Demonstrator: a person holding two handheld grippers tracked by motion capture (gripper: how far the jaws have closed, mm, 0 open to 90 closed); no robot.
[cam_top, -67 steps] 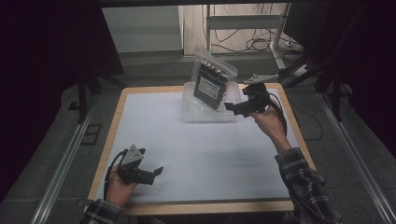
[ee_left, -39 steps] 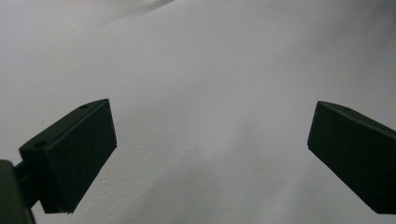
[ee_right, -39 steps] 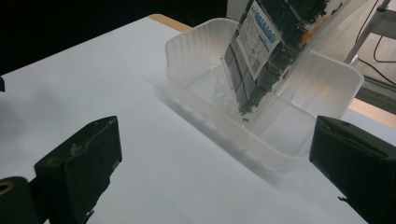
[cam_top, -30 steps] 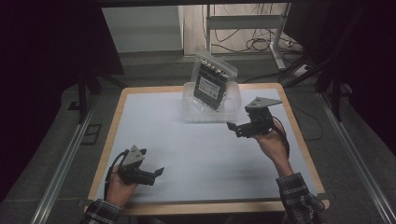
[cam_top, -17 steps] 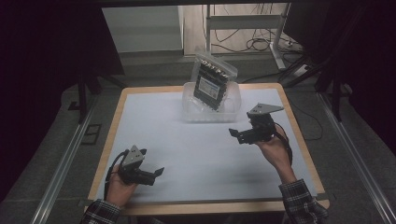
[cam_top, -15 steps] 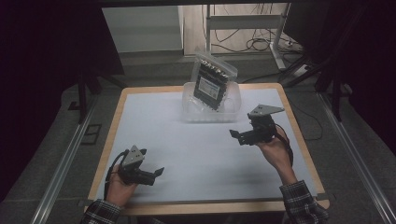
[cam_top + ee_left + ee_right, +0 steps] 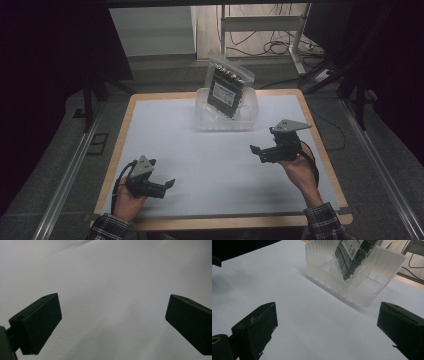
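While both tongs gape empty, right tongs (image 7: 325,332) face bagged board (image 7: 353,256) in tub (image 7: 362,287).

Clear plastic tub (image 7: 226,120) in the upper middle of the frame, sitting on the white counter, a see-through bag with a dark board inside (image 7: 228,88) standing tilted in it, top poking above the rim

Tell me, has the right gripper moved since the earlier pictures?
Yes. The right gripper was beside the bag in the clear tub; it has drawn back toward the person, away from the tub, and is open over the white table.
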